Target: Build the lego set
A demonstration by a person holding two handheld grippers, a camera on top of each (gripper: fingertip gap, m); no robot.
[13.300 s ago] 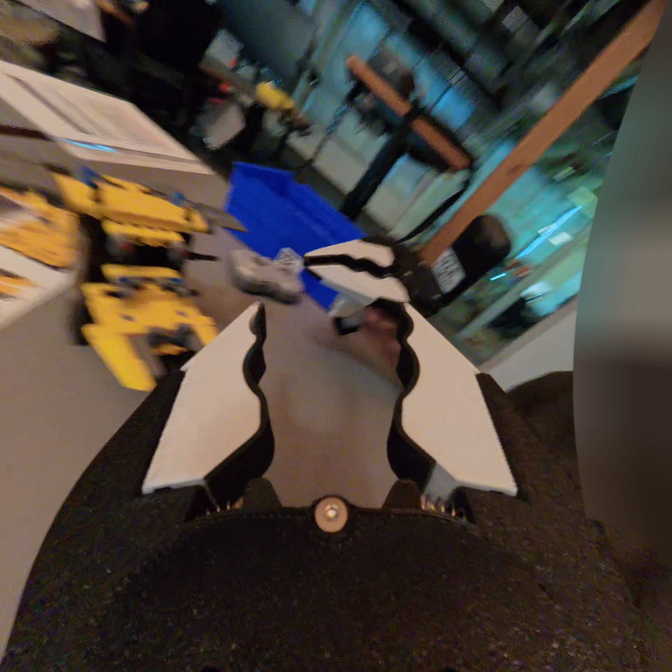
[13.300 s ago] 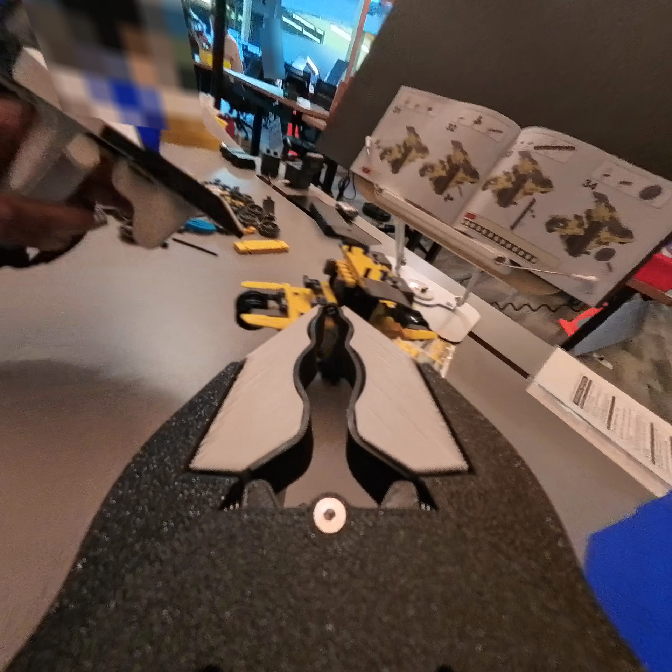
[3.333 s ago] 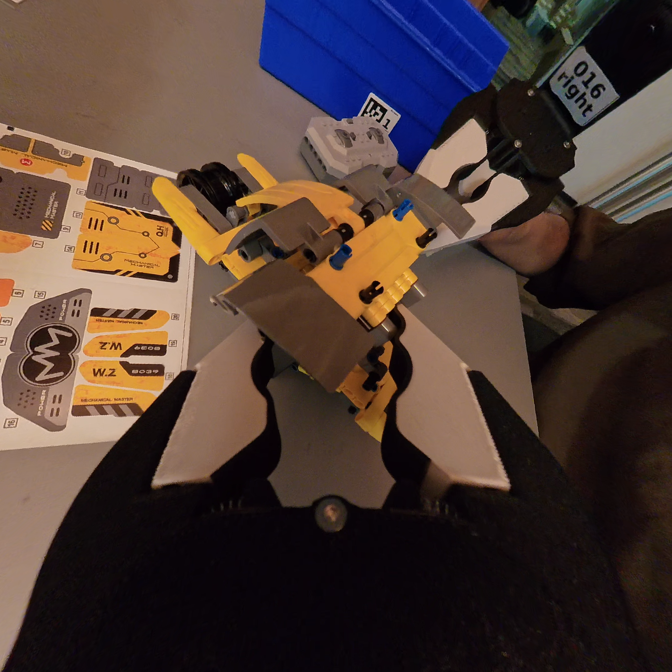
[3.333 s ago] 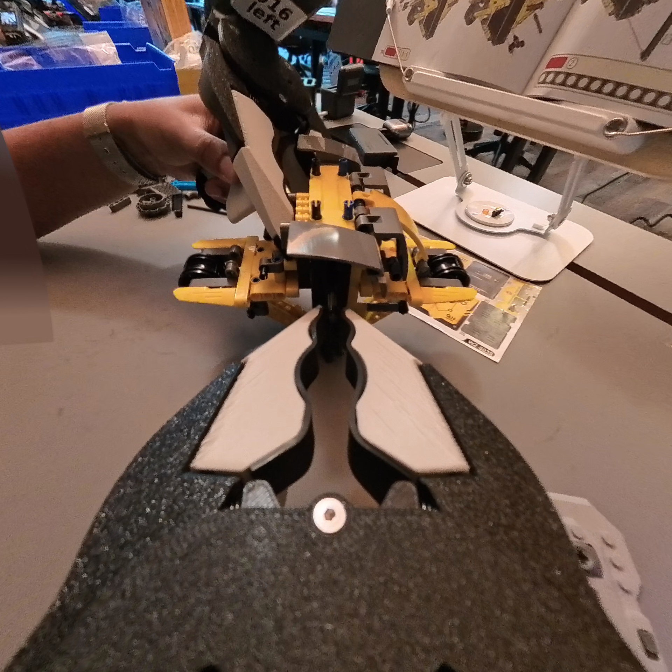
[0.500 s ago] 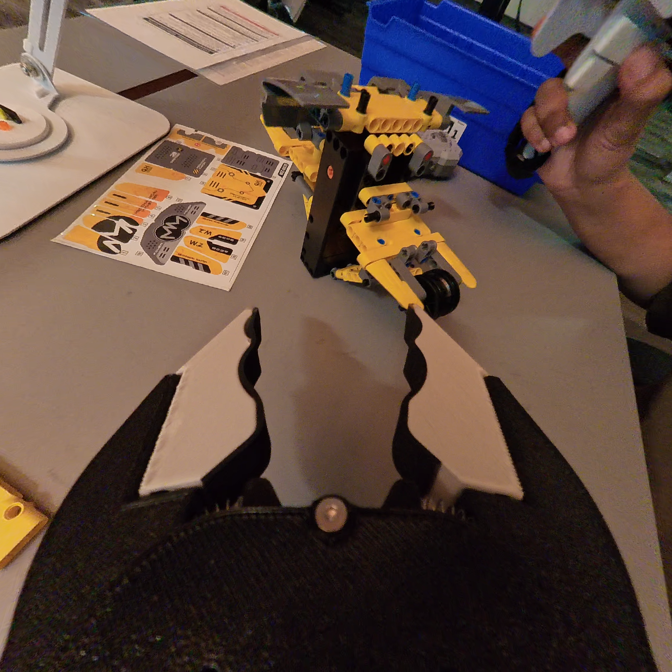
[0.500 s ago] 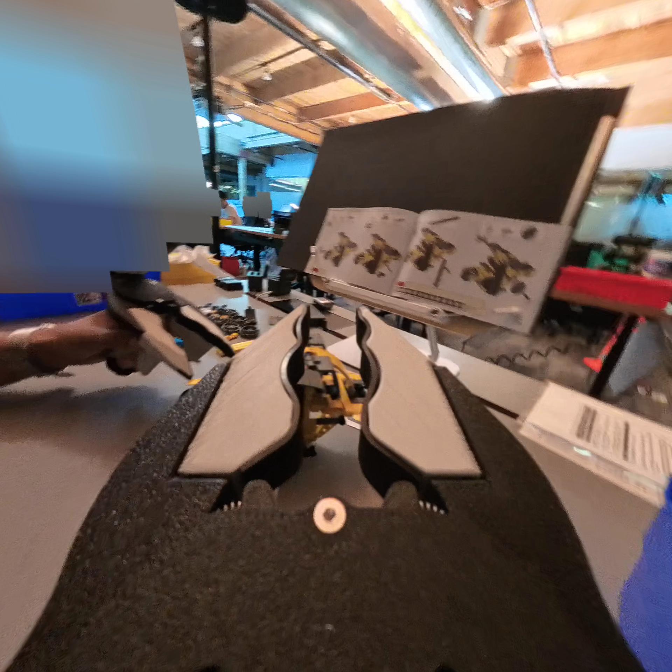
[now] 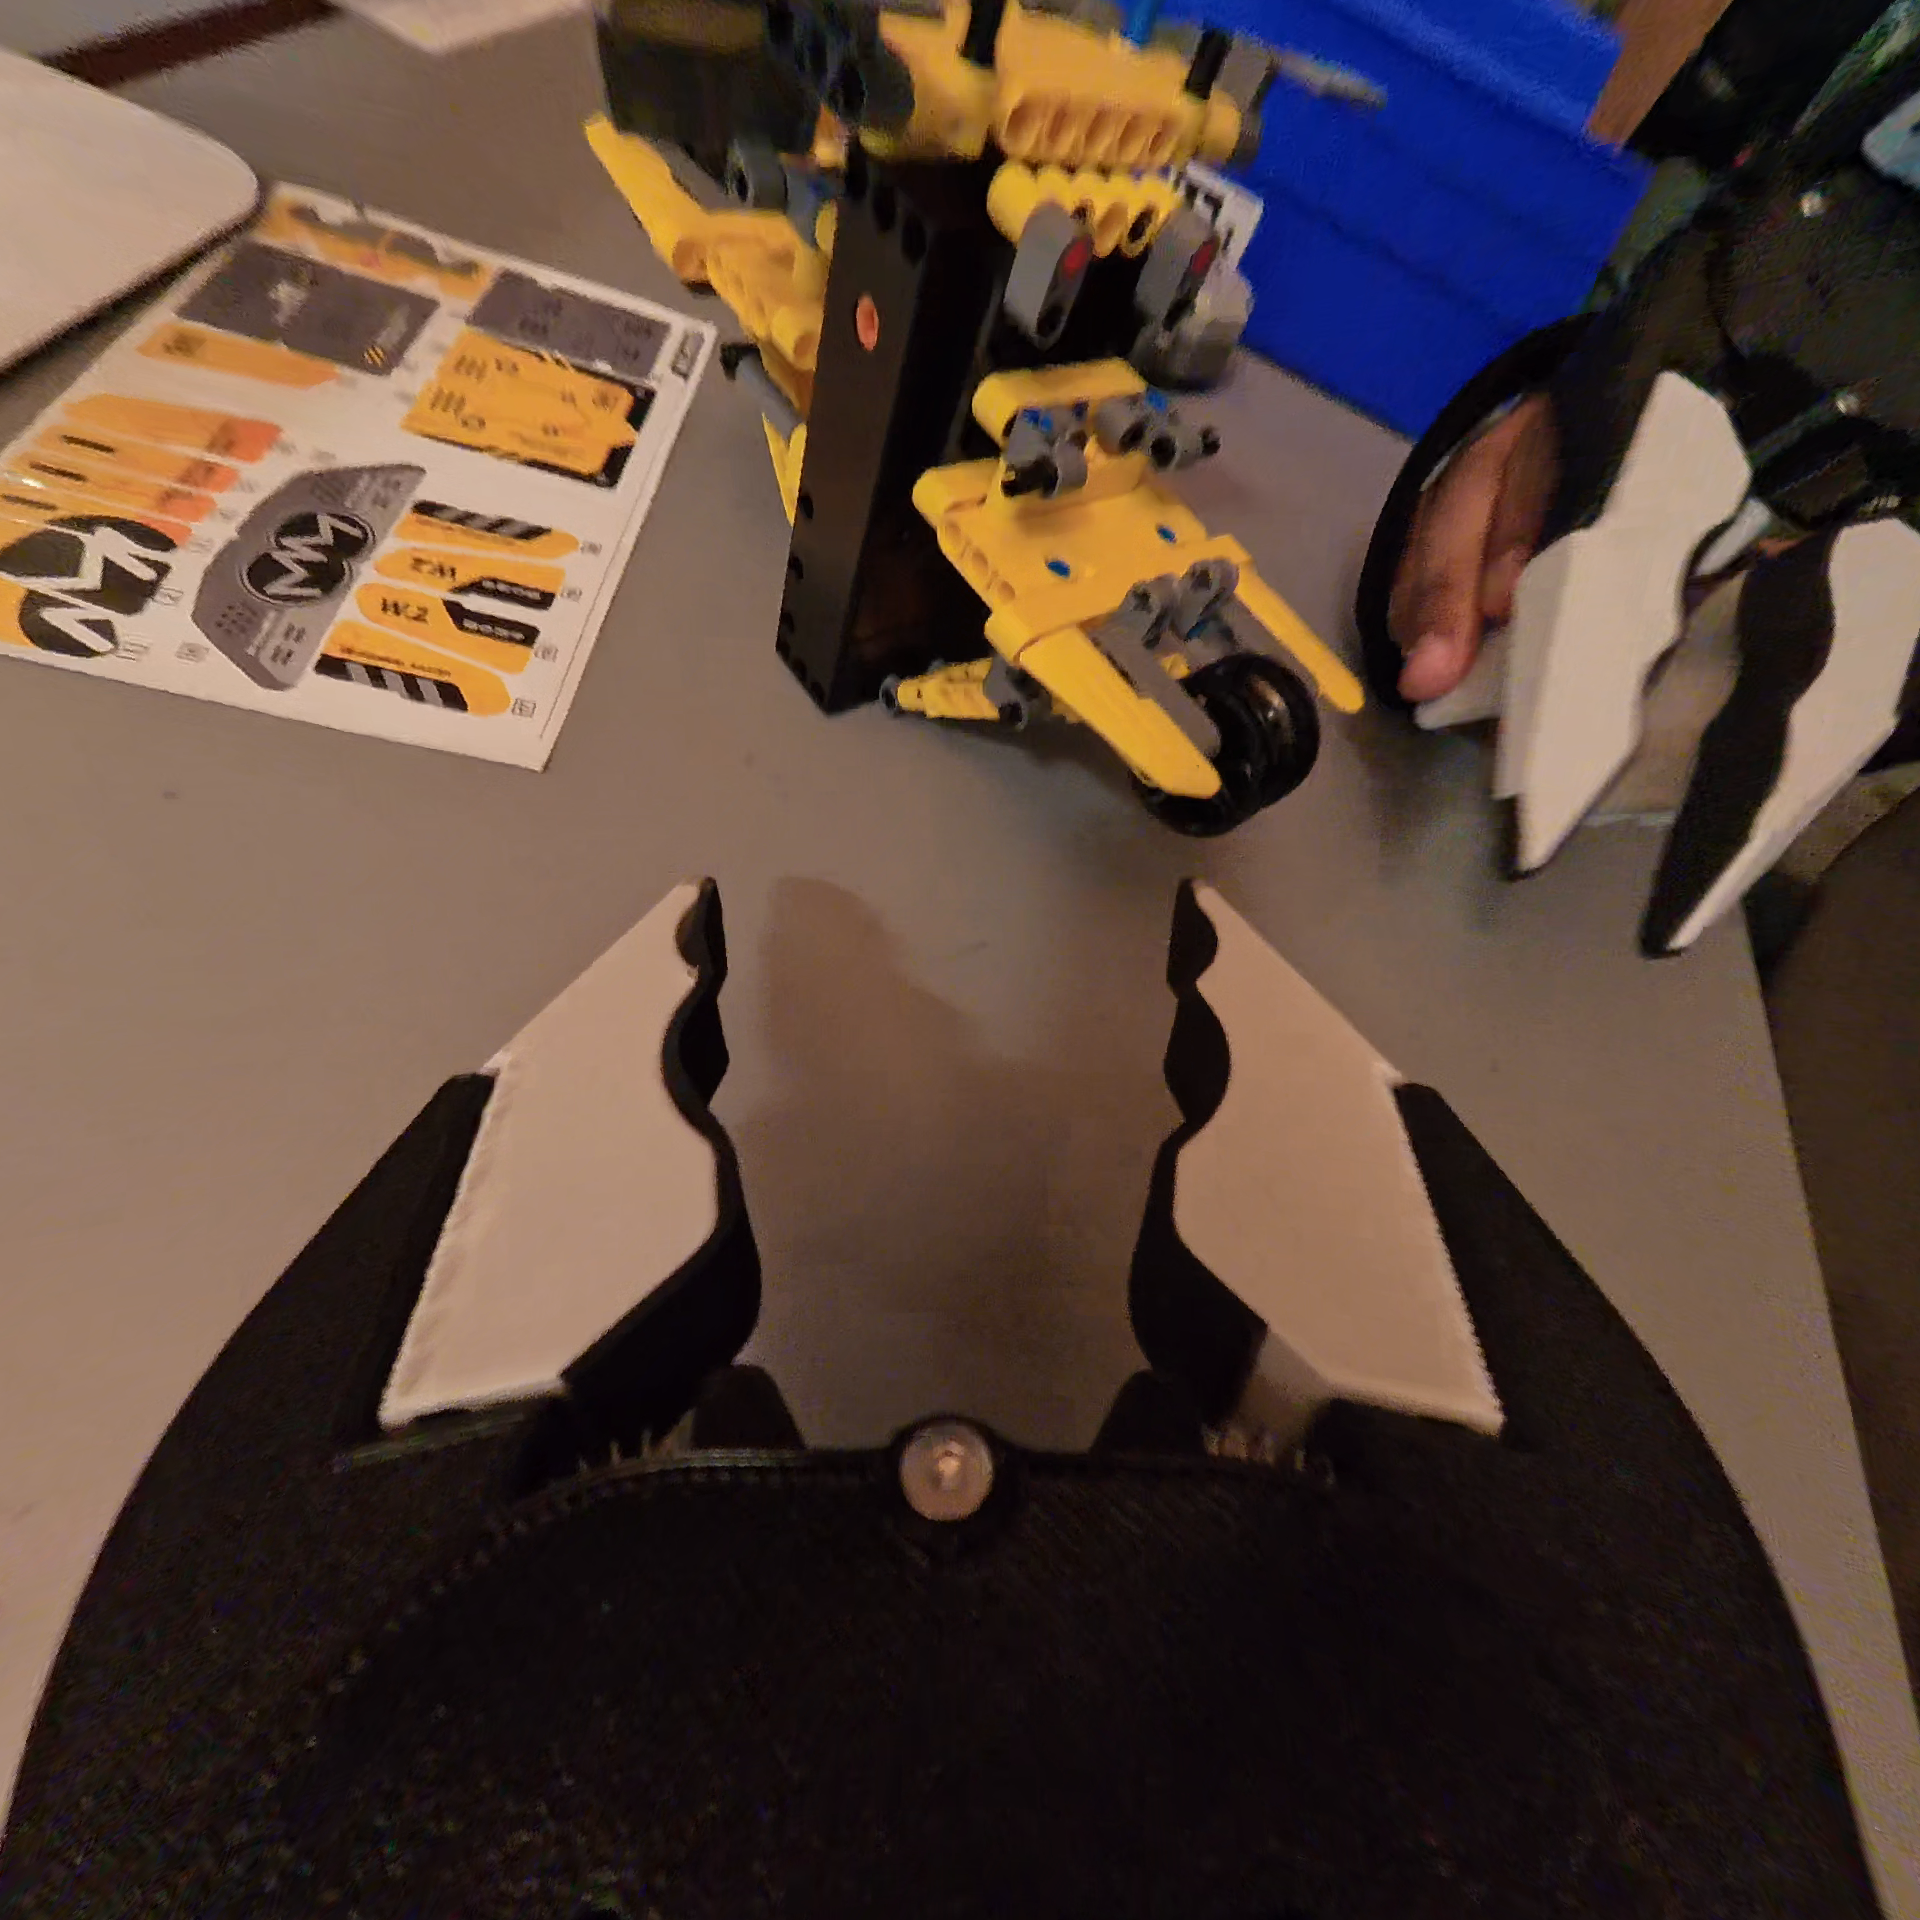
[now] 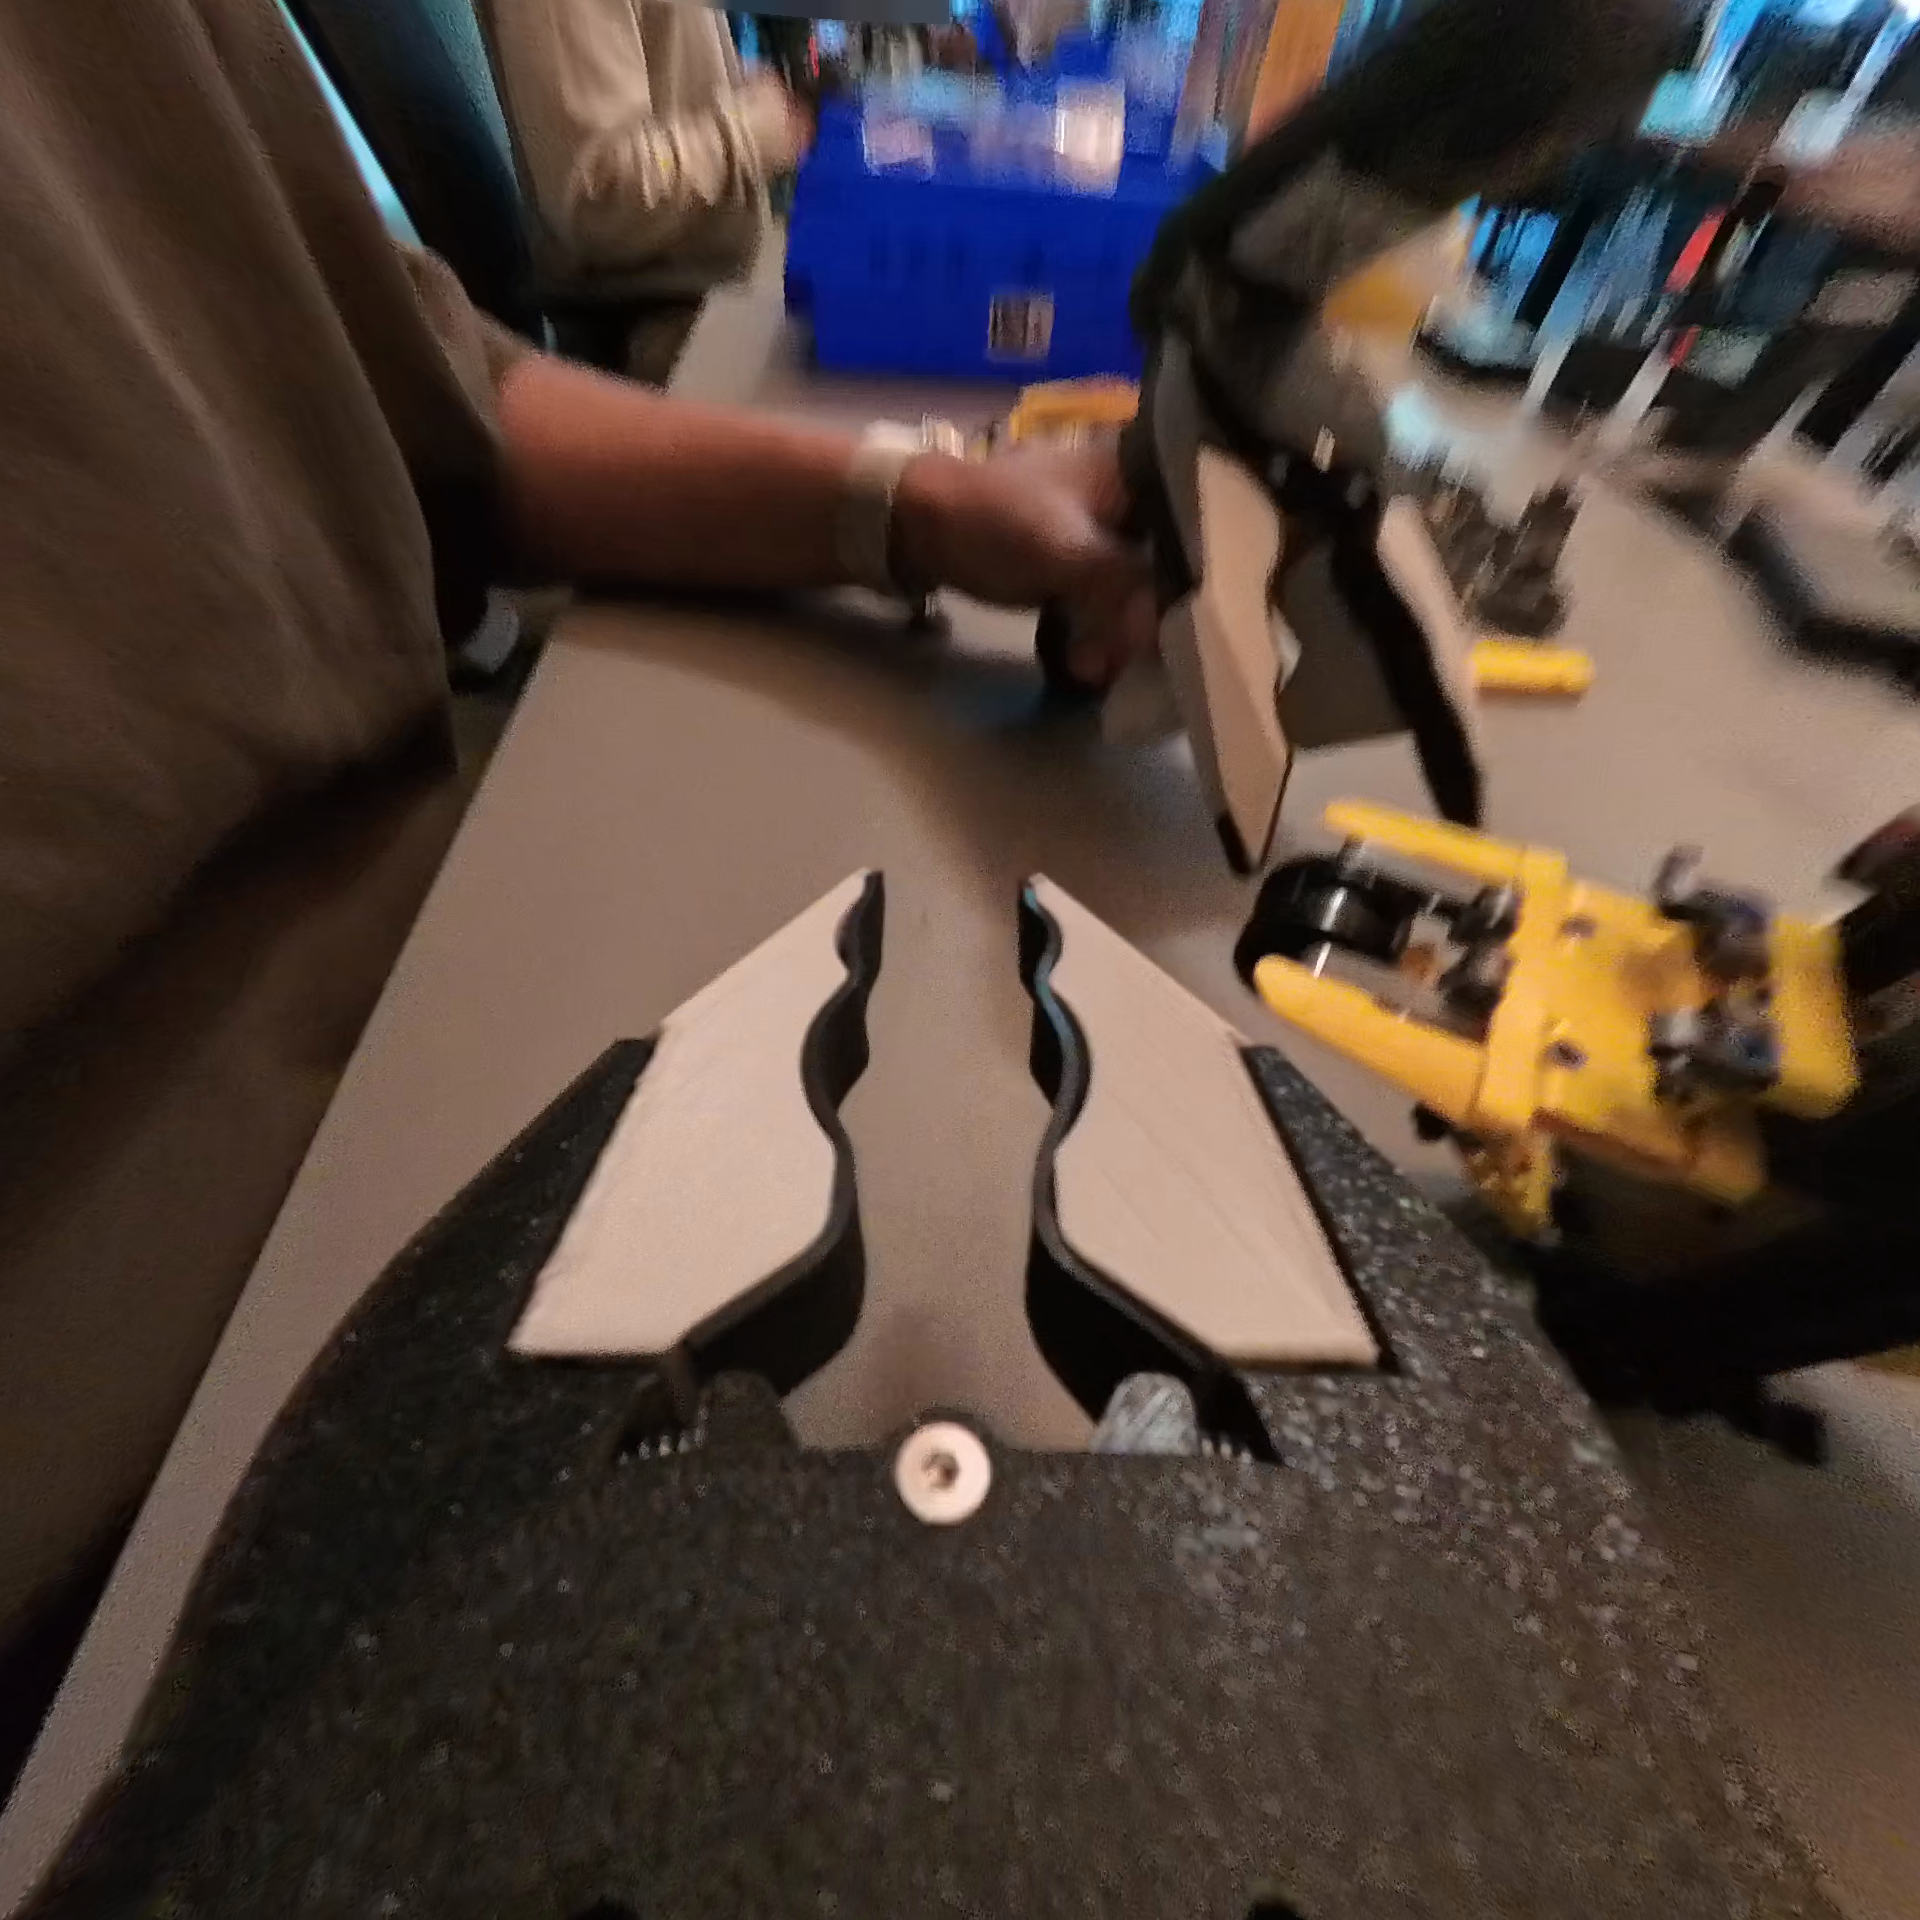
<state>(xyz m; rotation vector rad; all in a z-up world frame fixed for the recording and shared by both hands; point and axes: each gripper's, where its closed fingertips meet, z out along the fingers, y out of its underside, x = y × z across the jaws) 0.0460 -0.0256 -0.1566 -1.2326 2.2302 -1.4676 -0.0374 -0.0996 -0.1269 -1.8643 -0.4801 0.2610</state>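
Printed sticker sheet (image 7: 312, 468) lies flat beside studded yellow-black brick model (image 7: 997, 416) on matte grey surface (image 7: 312, 935). Left claw (image 7: 943, 904) gapes wide, empty; right claw (image 8: 951, 899) partly parted, empty.

Grey table (image 7: 312, 935), blue bin (image 7: 1434, 239) behind, dim warm light

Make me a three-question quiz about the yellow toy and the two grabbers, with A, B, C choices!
1. Where is the sticker sheet?
A. left of the yellow toy
B. on top of it
C. inside the blue bin

2. What colour is the toy's wheel?
A. red
B. black
C. white

3. How is the left gripper?
A. shut on the toy
B. shut on nothing
C. open, holding nothing

Answers: 1 A, the sheet lies flat on the table beside the toy; 2 B, the tyre is dark; 3 C, bare table shows between its fingers.
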